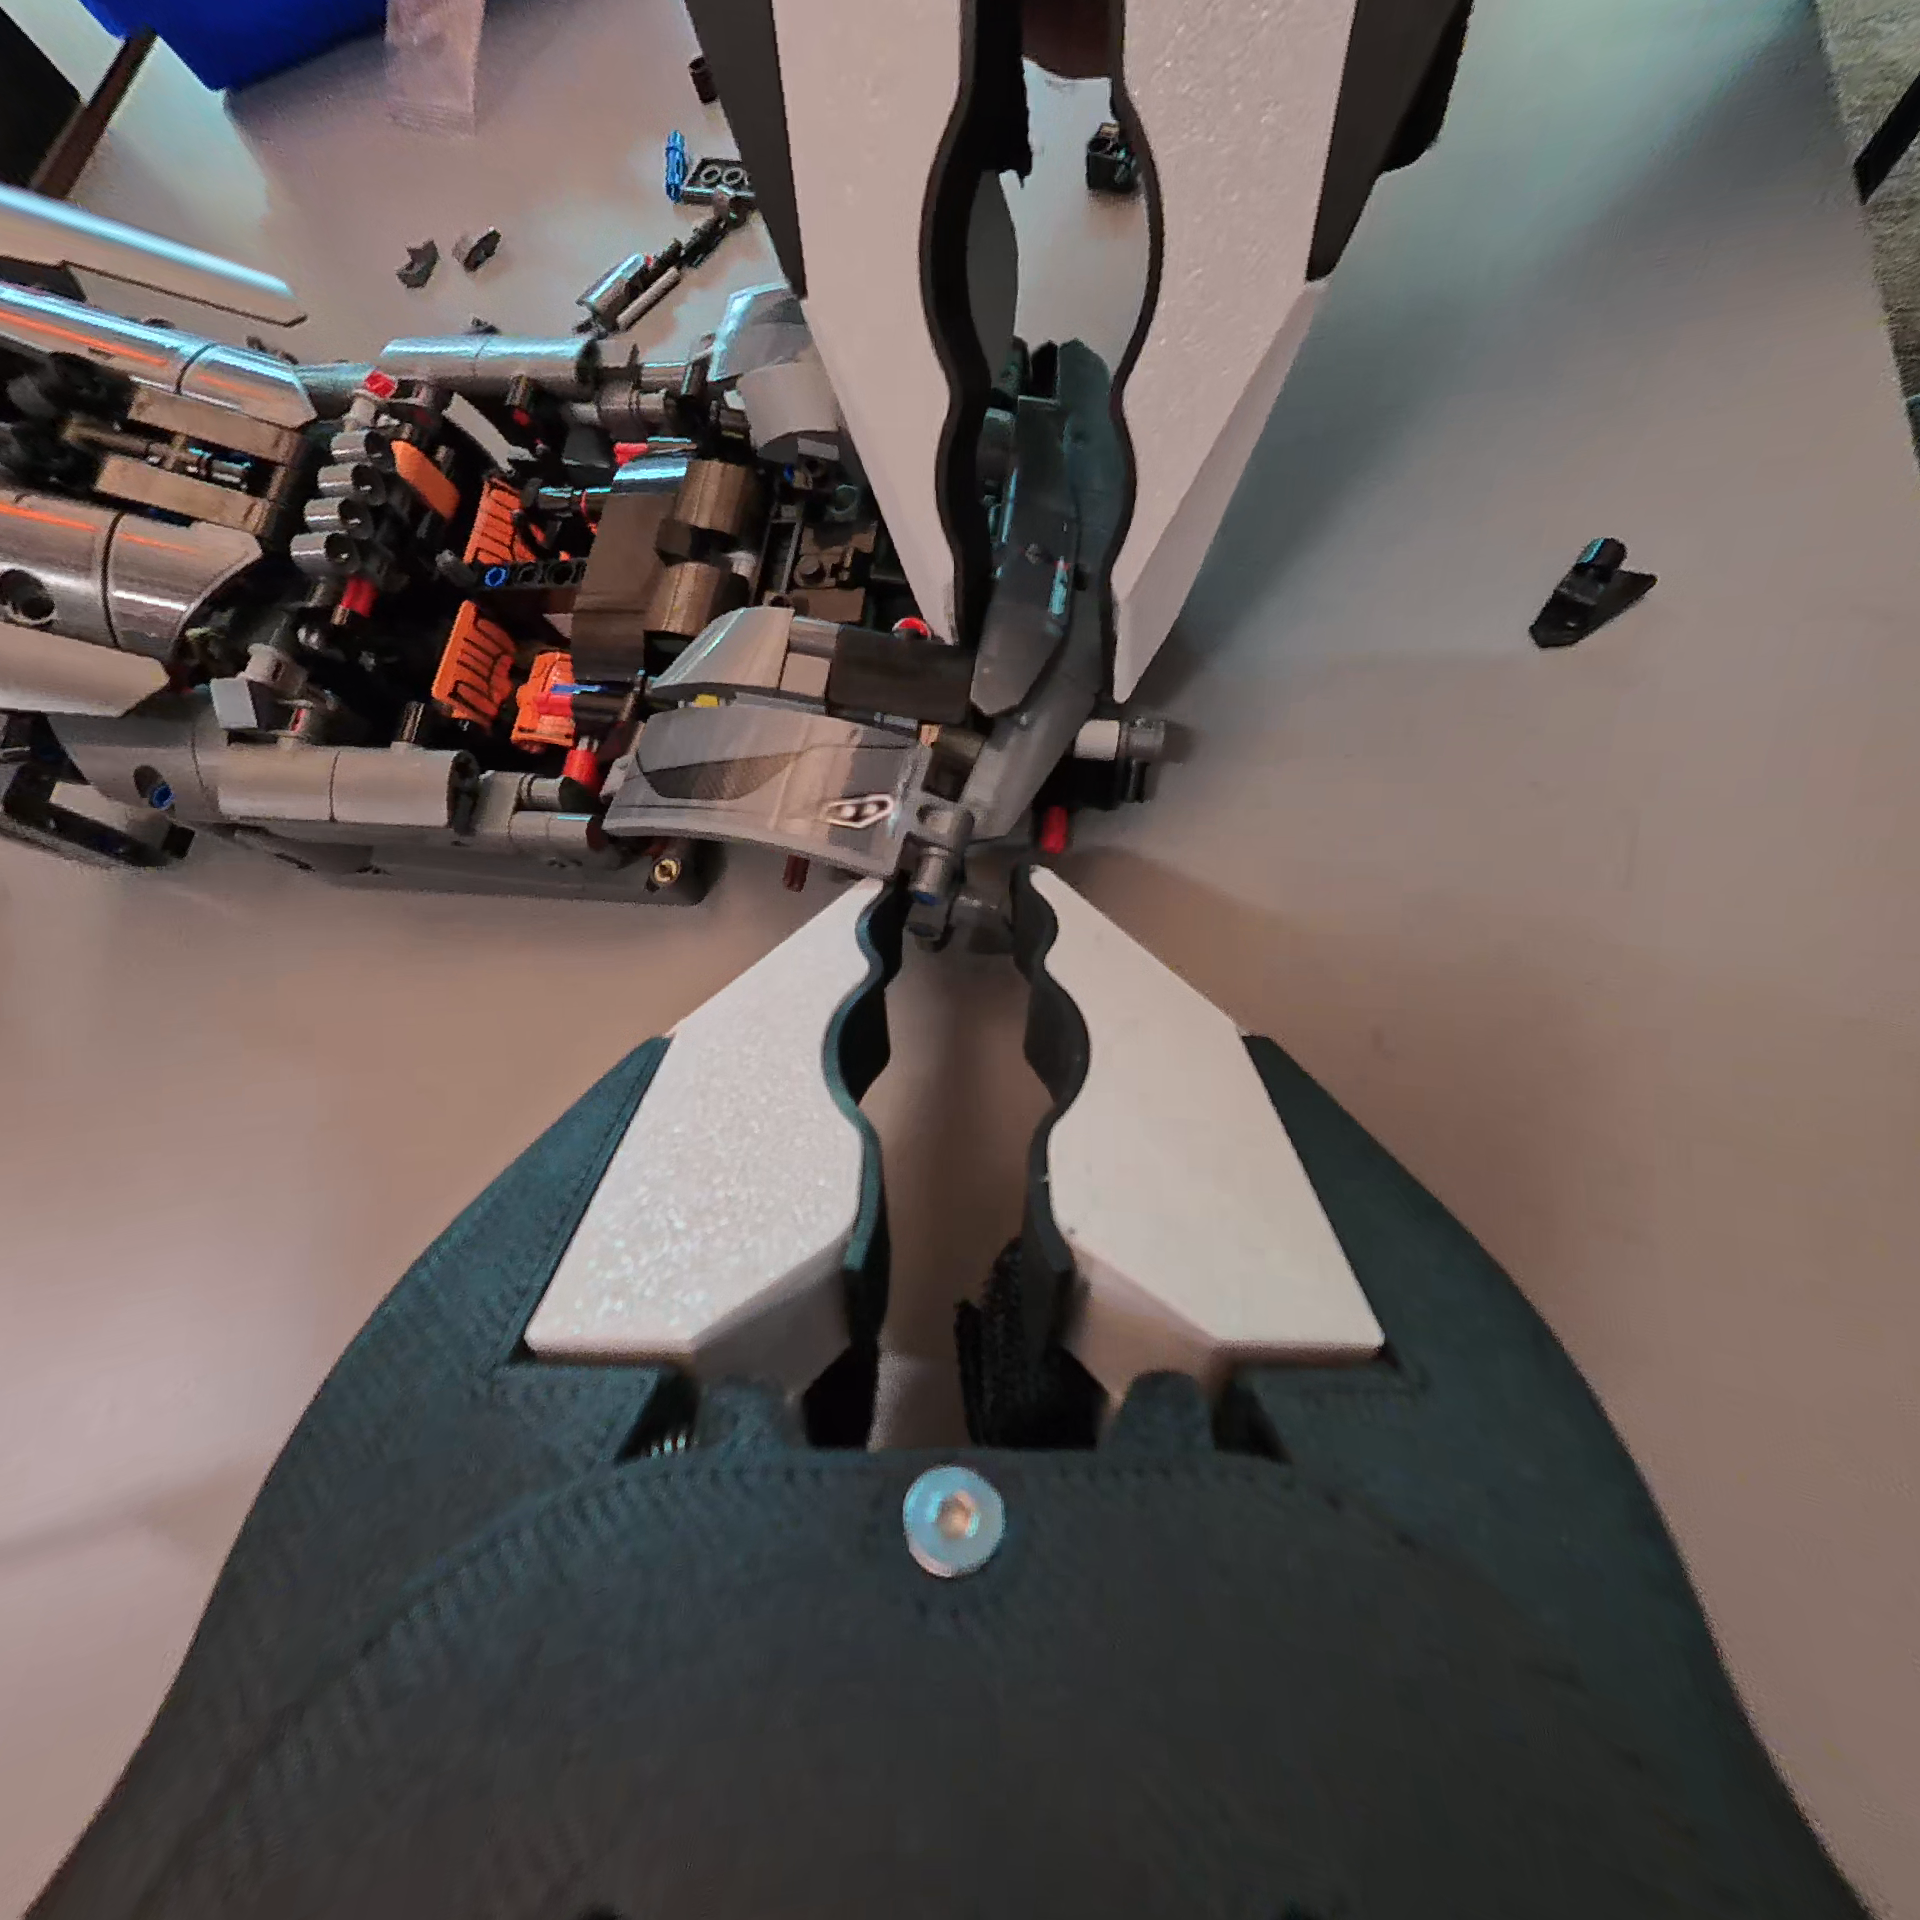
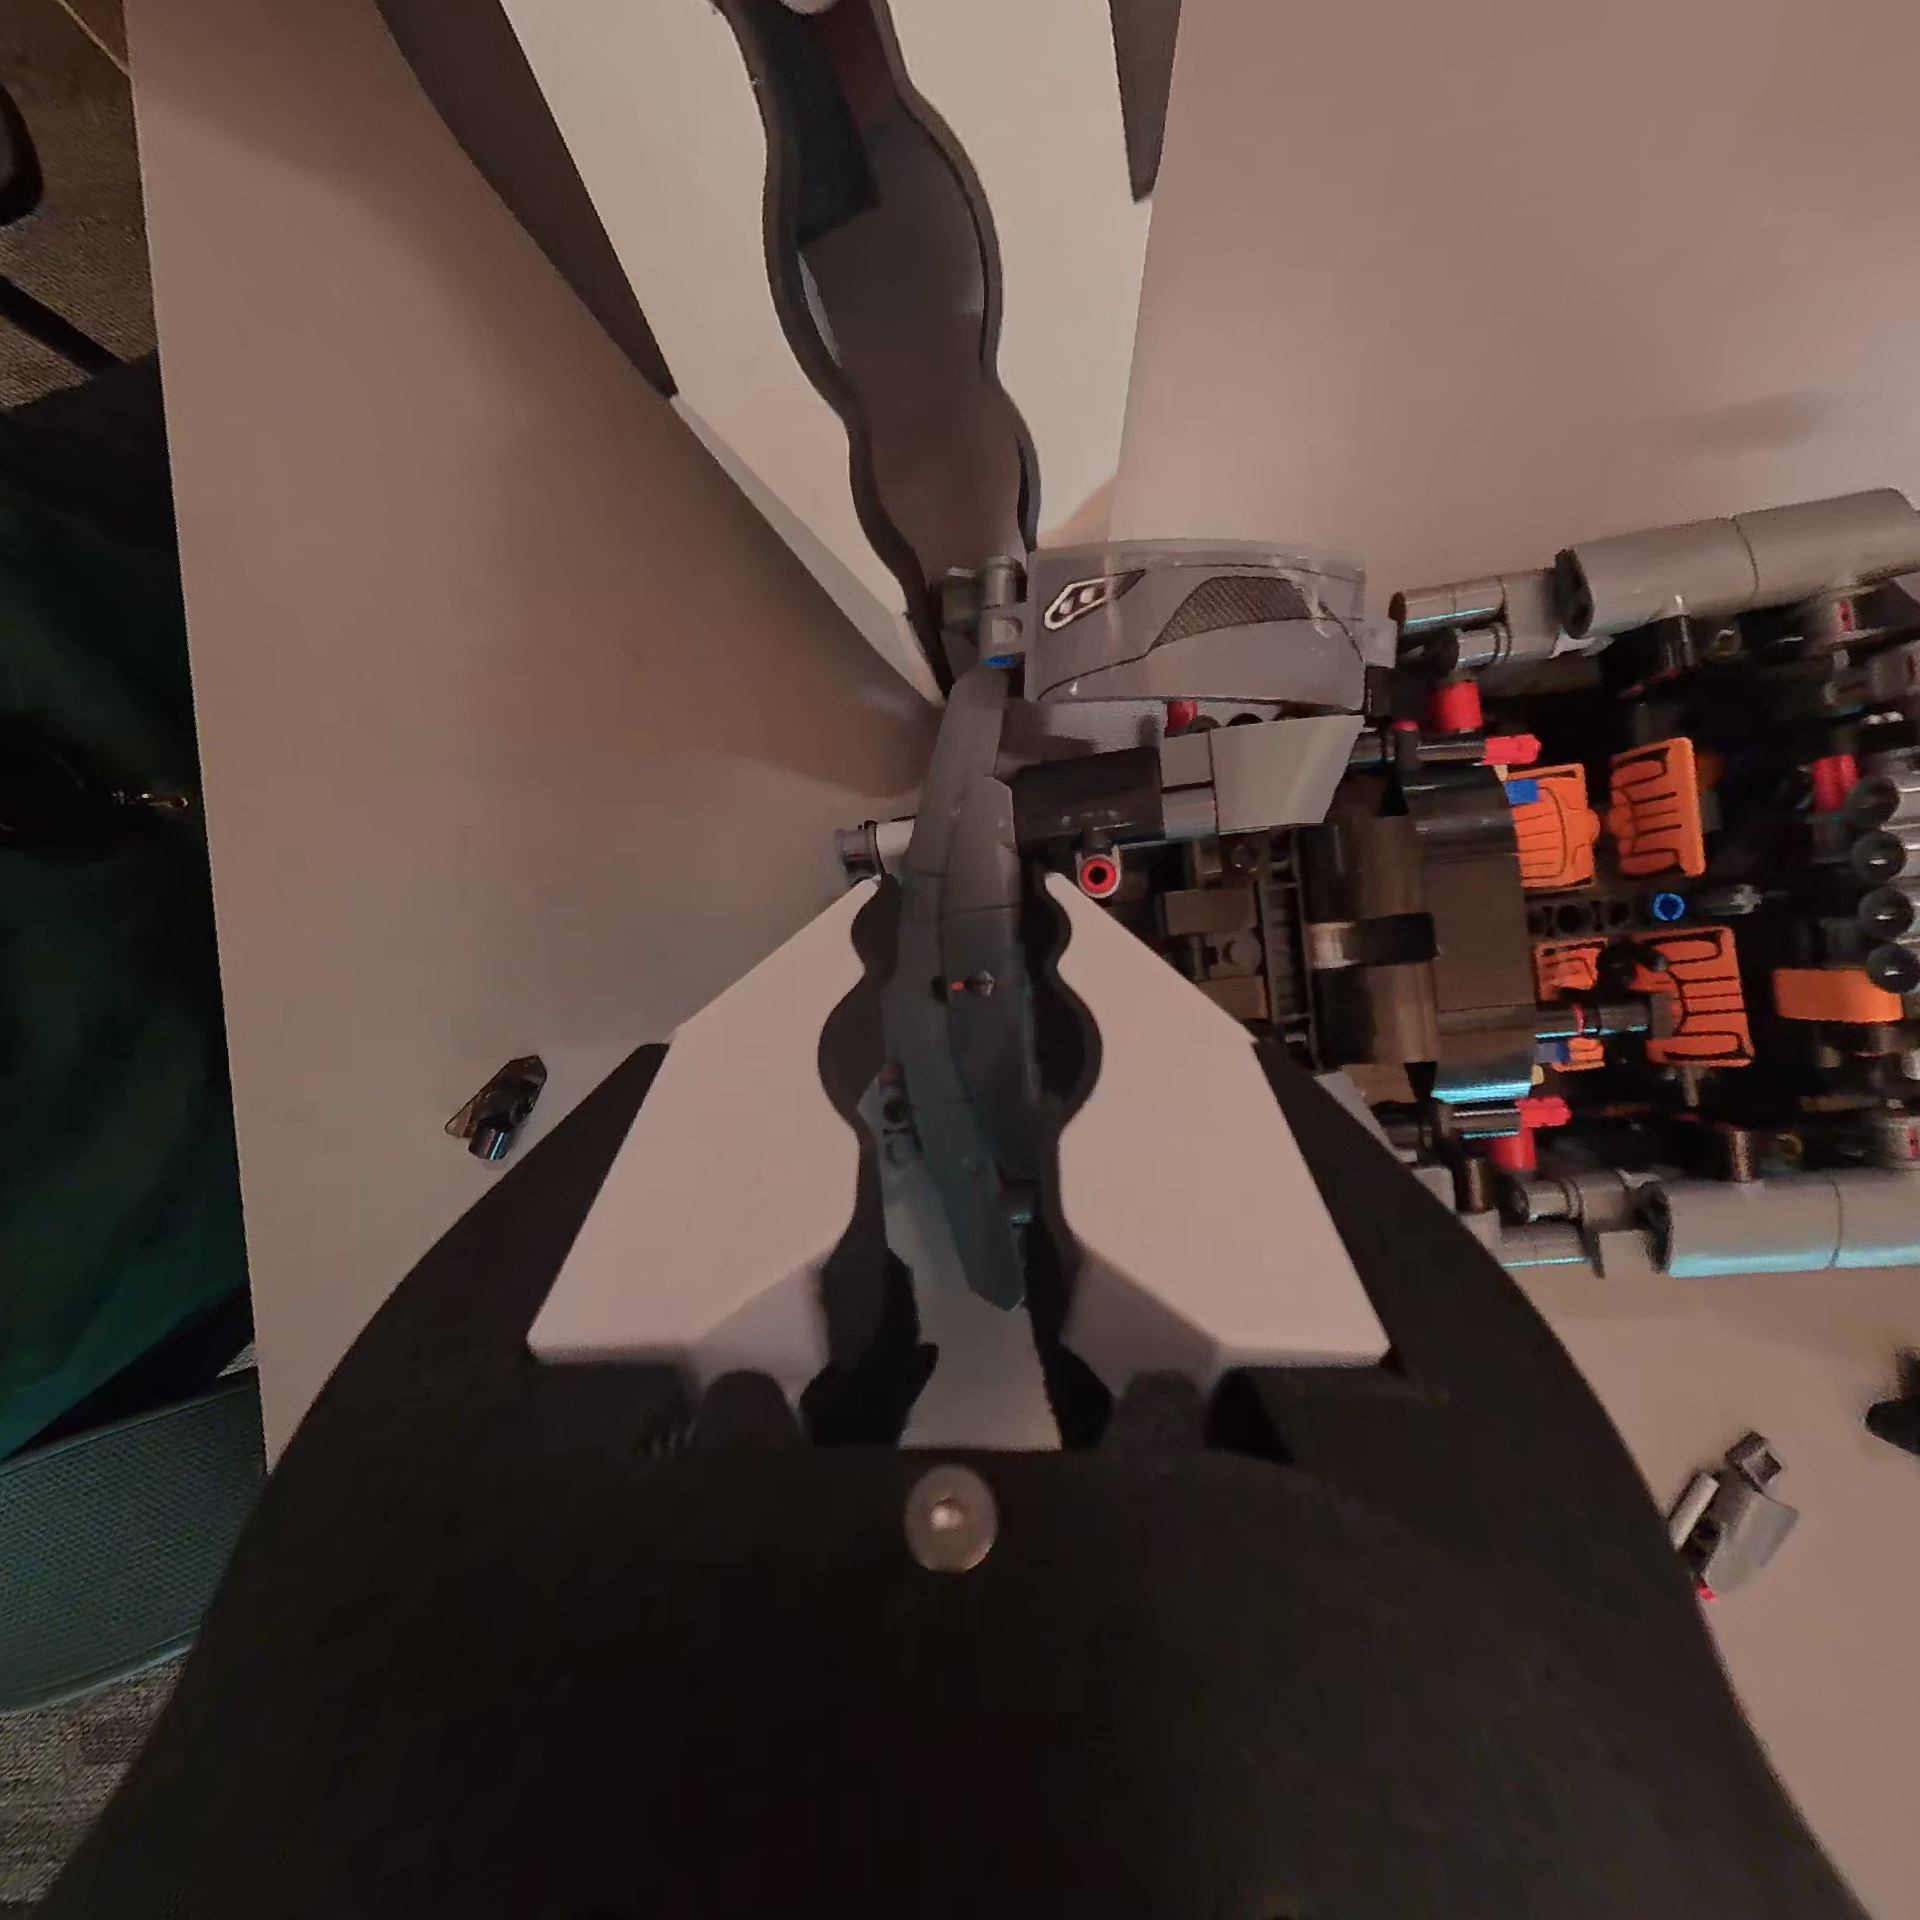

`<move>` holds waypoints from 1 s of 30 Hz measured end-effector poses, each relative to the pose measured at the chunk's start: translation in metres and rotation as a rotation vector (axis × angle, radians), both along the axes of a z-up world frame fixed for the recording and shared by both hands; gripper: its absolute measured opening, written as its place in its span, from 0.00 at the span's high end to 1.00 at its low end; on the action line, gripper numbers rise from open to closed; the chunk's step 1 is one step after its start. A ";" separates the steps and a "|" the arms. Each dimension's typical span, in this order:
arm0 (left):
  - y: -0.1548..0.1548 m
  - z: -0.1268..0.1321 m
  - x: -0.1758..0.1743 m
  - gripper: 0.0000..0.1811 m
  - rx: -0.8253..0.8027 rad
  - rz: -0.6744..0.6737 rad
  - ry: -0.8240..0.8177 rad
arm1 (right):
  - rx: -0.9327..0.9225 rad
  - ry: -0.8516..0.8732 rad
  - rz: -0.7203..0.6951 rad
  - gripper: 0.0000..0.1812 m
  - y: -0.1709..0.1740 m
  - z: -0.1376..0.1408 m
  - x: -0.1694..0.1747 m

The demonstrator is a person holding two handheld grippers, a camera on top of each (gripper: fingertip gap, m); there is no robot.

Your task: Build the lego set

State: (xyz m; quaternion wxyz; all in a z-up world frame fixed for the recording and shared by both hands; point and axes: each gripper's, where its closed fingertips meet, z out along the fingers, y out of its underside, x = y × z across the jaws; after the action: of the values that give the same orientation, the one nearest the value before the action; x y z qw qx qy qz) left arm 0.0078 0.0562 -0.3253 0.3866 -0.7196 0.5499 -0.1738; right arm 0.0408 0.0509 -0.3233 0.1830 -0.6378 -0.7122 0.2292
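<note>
- A partly built grey, black and orange lego car model point(image 1: 436, 623) lies on a pale table point(image 1: 1507, 935), with both grippers meeting at one end of it.
- The right gripper point(image 2: 961, 894) has its jaws clamped on a long curved grey panel piece point(image 2: 961, 1049) that runs lengthwise between its white fingers point(image 2: 1143, 1122) and joins the model at its far end.
- The left gripper point(image 1: 951, 894), seen head-on from the opposite side, has its tips closed to a narrow gap around small grey connector pieces point(image 1: 940, 862) at the model's corner; whether they actually pinch them, I cannot tell.
- A curved grey body panel bearing a sticker point(image 2: 1195, 623) sits just beside those connectors.
- Orange seat-like parts point(image 2: 1652, 821) show inside the open chassis.
- A small dark loose piece point(image 1: 1584, 592) lies well apart on the table; more loose parts point(image 1: 686, 218) are scattered beyond the model.
</note>
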 end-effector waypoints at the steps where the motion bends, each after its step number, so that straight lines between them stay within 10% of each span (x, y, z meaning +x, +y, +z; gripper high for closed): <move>1: 0.001 0.000 0.000 0.90 -0.009 0.006 -0.005 | -0.002 0.001 0.004 0.88 0.000 0.000 0.000; 30: 0.005 0.000 0.001 0.90 0.000 0.028 -0.040 | 0.199 0.039 0.029 0.85 -0.005 0.008 -0.026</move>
State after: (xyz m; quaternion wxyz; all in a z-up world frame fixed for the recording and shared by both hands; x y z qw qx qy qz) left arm 0.0086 0.0610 -0.3255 0.3998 -0.7237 0.5319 -0.1829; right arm 0.0149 0.0459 -0.3154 0.2559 -0.6016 -0.7368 0.1723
